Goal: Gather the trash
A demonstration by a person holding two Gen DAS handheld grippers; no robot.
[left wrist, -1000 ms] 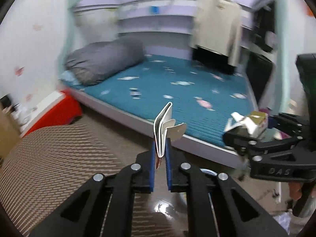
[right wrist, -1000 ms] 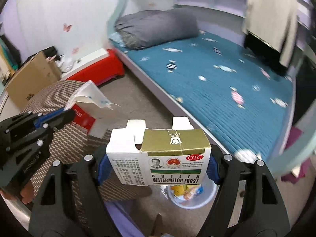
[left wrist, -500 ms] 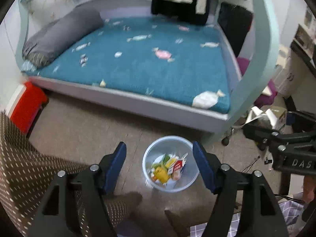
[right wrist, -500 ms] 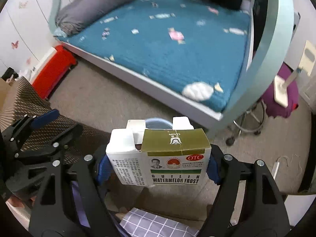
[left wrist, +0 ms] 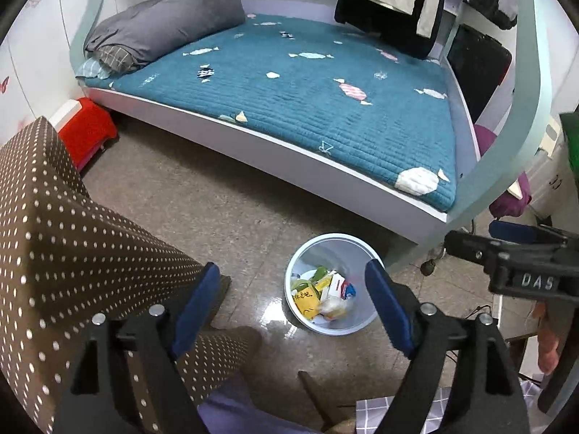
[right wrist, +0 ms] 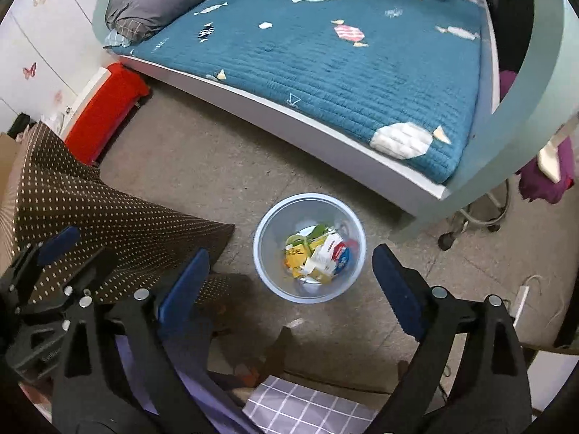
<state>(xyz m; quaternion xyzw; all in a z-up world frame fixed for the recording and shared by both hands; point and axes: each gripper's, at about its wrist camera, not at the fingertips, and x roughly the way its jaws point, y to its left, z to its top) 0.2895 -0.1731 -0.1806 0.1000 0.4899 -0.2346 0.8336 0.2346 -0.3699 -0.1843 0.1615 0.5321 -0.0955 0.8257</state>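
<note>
Left hand-held gripper (left wrist: 293, 291): jaws opening wide, nothing between them. Right hand-held gripper (right wrist: 291, 275): jaws opening wide, nothing between them. Bin (right wrist: 266, 224): on the floor (right wrist: 202, 177) near the bed (right wrist: 325, 54), below both. Trash (right wrist: 318, 255): inside the bin.

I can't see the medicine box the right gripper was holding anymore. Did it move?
Yes. The right gripper is empty, its jaws opening above the blue bin on the floor. The box has left the jaws; a white carton lies among the trash inside, probably it.
</note>
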